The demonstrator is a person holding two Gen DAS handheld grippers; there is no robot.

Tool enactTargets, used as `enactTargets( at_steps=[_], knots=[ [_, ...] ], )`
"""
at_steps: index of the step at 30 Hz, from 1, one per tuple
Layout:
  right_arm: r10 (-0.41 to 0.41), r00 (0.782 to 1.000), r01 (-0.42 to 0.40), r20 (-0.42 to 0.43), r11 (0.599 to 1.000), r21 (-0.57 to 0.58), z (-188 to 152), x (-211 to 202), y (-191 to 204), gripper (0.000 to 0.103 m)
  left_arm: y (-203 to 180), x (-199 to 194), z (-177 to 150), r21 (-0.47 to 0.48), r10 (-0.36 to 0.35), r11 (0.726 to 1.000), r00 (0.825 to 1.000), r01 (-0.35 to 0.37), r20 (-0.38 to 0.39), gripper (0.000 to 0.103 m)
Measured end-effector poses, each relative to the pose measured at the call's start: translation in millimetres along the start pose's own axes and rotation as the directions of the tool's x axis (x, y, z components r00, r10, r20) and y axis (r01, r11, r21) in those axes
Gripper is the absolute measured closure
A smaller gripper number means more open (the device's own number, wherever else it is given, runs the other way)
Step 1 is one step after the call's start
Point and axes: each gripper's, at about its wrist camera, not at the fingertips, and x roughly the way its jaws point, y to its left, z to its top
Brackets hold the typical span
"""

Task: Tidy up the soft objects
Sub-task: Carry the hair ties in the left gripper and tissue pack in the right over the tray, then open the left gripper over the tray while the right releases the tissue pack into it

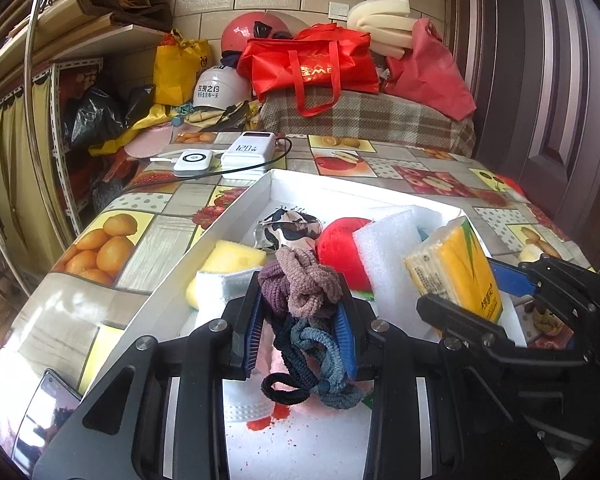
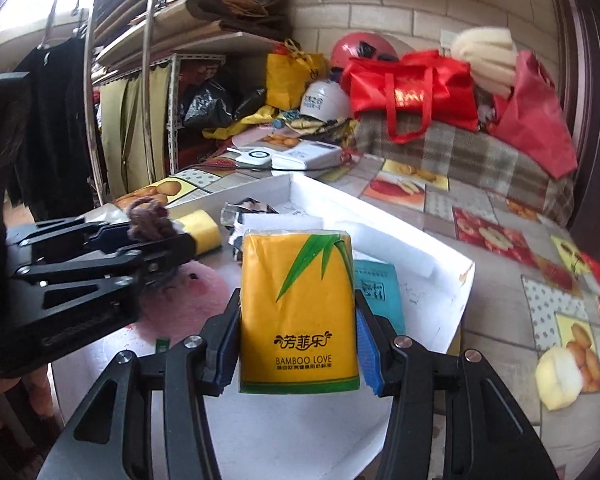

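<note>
Grippers both loaded over white box (image 1: 236, 208): left gripper (image 1: 300, 316) clamps hair ties (image 1: 304, 280), right gripper (image 2: 298, 344) squeezes tissue pack (image 2: 298, 312), prob. for sorting inside.

You have two tools: the left tool (image 1: 300, 320), the right tool (image 2: 298, 344). One tissue pack (image 2: 298, 312), one bunch of hair ties (image 1: 304, 312), one white tray (image 1: 204, 232), two power banks (image 1: 248, 152), two helmets (image 1: 220, 88).

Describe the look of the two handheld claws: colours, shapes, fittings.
Both match. The left claw and right claw are matte black frames of angular linkage bars with triangular cut-outs, joined by round silver pivot bolts. Each finger carries a ribbed blue pad. No cables, printed markings or sleeves show.
</note>
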Motion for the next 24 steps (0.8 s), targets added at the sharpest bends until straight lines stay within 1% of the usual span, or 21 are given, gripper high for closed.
enactTargets(
  at_steps=[4, 8, 12, 14, 15, 17, 21, 24],
  knots=[
    [-0.012, 1.0, 0.012, 0.013, 0.999, -0.04, 1.5, -0.6, 5.7, 0.053, -3.0, 2.0, 1.9, 0.003, 0.0, 1.0, 1.0, 0.0, 0.002, 0.071],
    [-0.013, 1.0, 0.013, 0.016, 1.0, -0.011, 3.3, 0.1, -1.5, 0.053, -4.1, 1.0, 2.1, 0.012, 0.006, 1.0, 1.0, -0.006, 0.01, 0.071],
    [-0.015, 1.0, 0.015, 0.018, 1.0, 0.023, 2.8, -1.1, -5.3, 0.052, -11.4, -4.2, 1.5, 0.049, 0.027, 0.998, 0.998, -0.03, 0.049, 0.071],
    [-0.017, 1.0, 0.016, 0.023, 0.999, 0.028, 2.9, -2.1, -5.8, 0.052, -16.0, -8.5, 0.1, 0.07, 0.041, 0.996, 0.996, -0.046, 0.075, 0.071],
    [-0.019, 1.0, 0.018, 0.025, 0.999, 0.027, 2.6, -2.6, -4.6, 0.052, -17.9, -10.9, -0.4, 0.08, 0.048, 0.995, 0.995, -0.055, 0.089, 0.068],
    [-0.019, 0.999, 0.018, 0.032, 1.0, 0.024, 2.7, -3.8, -3.9, 0.052, -20.5, -13.8, -0.9, 0.092, 0.059, 0.993, 0.992, -0.069, 0.109, 0.068],
    [-0.017, 0.999, 0.016, 0.043, 0.999, 0.034, 1.9, -5.5, -6.0, 0.051, -20.3, -15.2, -1.6, 0.089, 0.062, 0.993, 0.992, -0.072, 0.11, 0.068],
    [-0.02, 0.998, 0.018, 0.052, 0.999, 0.035, 1.6, -7.2, -5.7, 0.047, -19.1, -15.3, -2.1, 0.08, 0.063, 0.994, 0.992, -0.072, 0.106, 0.067]
  ],
)
